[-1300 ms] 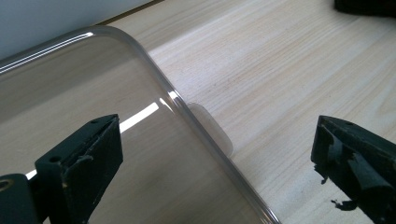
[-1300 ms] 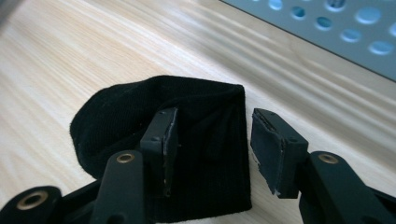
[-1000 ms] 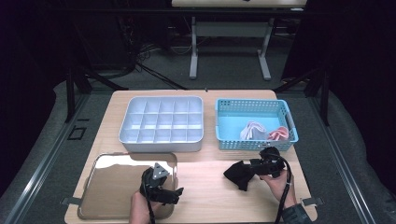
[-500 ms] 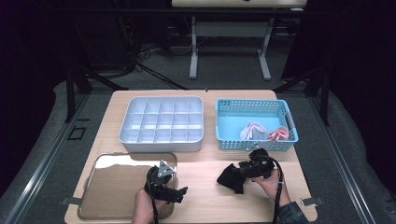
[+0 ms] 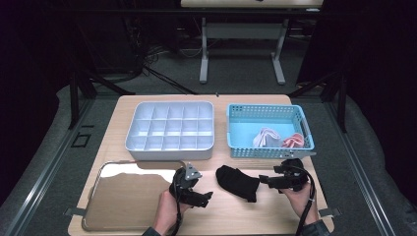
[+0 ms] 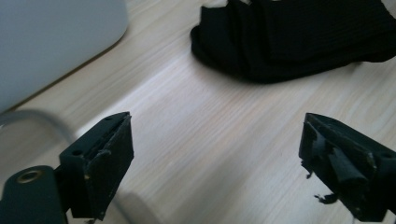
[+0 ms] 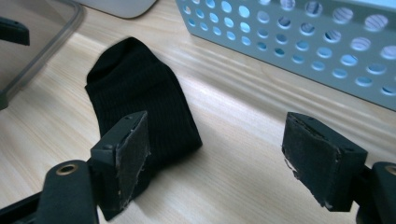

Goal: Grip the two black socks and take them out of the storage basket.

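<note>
On the pale wood-grain table [image 5: 339,196], seen from the high view, a black sock [image 5: 238,182] lies flat near the front edge, between the two grippers and touching neither; its long axis runs from upper left to lower right, the rounded end towards the white compartment tray [image 5: 169,130]. The left gripper [image 5: 204,197] sits just left of the sock, over the edge of a shiny metal tray [image 5: 128,201] with rounded corners. The right gripper [image 5: 264,180] points left at the sock's near end. Behind it stands a light-blue perforated plastic basket [image 5: 269,109] holding two crumpled pale cloth items. In the left gripper view, the left gripper [image 6: 215,163] has its jaws spread wide with bare wood between them, having just been closing a little; the sock [image 6: 299,37], finely ribbed knit and folded in soft layers, lies beyond them, apart. In the right gripper view, the right gripper [image 7: 217,158] is released, its jaws having just been opening; the rough, worn pads [image 7: 133,154] press on nothing, though the left one stands in front of the sock [image 7: 140,102], whose rounded end points away up the frame. The basket [image 7: 299,42] wall shows rows of round holes.
</note>
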A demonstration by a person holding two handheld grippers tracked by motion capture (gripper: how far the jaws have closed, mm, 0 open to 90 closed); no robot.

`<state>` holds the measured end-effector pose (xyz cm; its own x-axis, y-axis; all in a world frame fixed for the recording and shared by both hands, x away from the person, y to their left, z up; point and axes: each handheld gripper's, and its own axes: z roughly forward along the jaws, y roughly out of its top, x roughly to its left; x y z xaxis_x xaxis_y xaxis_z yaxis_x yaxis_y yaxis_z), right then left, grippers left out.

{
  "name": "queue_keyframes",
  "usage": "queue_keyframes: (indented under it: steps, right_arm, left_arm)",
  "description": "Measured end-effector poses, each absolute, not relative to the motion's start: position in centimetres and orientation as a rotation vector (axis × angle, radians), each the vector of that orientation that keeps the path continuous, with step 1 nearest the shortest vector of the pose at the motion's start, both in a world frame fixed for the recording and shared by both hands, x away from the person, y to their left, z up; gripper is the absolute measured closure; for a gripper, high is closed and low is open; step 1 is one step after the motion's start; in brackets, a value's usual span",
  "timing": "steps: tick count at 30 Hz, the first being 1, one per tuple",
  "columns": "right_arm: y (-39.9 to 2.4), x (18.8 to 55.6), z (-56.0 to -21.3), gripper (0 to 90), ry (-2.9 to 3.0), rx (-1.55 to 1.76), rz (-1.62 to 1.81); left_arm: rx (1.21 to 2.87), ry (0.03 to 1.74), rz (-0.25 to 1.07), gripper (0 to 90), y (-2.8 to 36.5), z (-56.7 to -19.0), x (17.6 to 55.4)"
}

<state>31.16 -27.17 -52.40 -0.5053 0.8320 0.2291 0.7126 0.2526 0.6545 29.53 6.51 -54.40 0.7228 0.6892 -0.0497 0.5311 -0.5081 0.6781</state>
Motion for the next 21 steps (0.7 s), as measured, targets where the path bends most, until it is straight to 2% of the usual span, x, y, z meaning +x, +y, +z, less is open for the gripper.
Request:
queue_keyframes:
  steps: [8, 14, 21]
  right_arm:
    - [-25.3, 30.5, -52.1, 24.1, 2.385, 1.427, 1.07]
    - [-21.3, 30.1, -52.1, 26.0, 2.464, 1.303, 1.022]
    - [-16.7, 30.6, -53.3, 34.0, 2.529, 1.194, 0.896]
  left_arm:
    - [2.225, 0.956, 0.295, 23.2, 5.4, -54.3, 31.1]
    - [2.208, 0.992, 0.276, 24.6, 5.7, -54.6, 31.3]
    - [2.197, 1.008, 0.294, 26.1, 6.1, -54.5, 31.4]
